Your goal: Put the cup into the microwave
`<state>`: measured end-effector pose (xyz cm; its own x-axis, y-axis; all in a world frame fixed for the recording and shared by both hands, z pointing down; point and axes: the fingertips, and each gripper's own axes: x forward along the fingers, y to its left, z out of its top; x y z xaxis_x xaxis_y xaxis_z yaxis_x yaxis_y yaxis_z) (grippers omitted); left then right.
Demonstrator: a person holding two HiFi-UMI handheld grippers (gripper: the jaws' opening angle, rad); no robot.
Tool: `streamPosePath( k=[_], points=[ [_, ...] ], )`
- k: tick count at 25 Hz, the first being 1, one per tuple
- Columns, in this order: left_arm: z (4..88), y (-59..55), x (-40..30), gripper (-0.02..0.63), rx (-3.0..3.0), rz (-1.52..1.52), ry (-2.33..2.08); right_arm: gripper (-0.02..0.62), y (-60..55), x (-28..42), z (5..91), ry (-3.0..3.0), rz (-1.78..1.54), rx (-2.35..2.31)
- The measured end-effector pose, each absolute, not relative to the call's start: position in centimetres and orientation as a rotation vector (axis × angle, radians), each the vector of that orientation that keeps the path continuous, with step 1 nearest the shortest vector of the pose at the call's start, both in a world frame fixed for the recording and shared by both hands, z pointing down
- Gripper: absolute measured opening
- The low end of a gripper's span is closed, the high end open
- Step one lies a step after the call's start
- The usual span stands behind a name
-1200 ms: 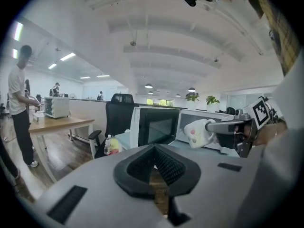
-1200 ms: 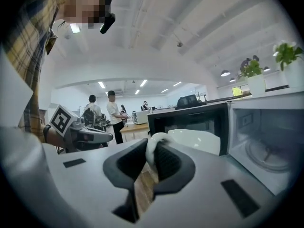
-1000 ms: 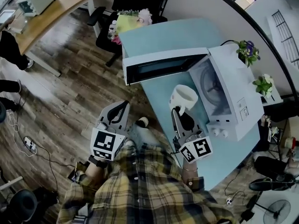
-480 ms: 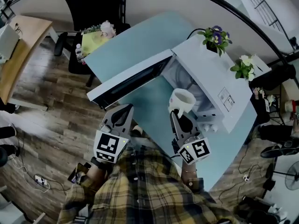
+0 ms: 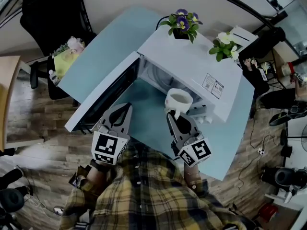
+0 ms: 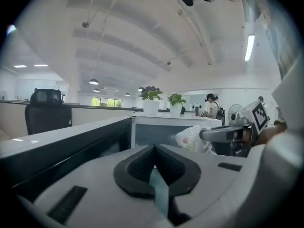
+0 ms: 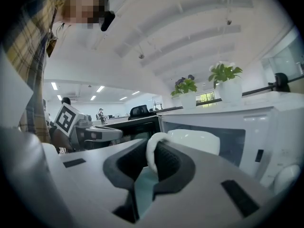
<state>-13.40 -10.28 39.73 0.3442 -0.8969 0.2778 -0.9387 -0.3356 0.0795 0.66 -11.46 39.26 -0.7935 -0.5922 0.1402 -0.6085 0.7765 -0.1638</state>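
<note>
Before the microwave (image 5: 192,63), right gripper (image 5: 175,118) clamps cup (image 5: 179,99) by handle.

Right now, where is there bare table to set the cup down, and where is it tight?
Bare table lies beyond the open door, and a strip runs between door and microwave mouth. Tight: the right gripper with the cup sits at that mouth; two plants crowd the top.
</note>
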Motion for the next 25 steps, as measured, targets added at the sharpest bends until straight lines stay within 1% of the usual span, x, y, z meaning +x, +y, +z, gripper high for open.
streamPosePath(
  k=[16,25],
  points=[
    [40.5,-12.9,-9.5,-0.008,2.55,0.318,-1.306,0.043,-10.8,3.0,40.2,-2.755,0.408,1.289],
    [40.9,-13.1,-9.0,-0.008,2.578,0.339,-1.241,0.043,-11.0,3.5,41.1,-2.71,0.455,1.368]
  ],
)
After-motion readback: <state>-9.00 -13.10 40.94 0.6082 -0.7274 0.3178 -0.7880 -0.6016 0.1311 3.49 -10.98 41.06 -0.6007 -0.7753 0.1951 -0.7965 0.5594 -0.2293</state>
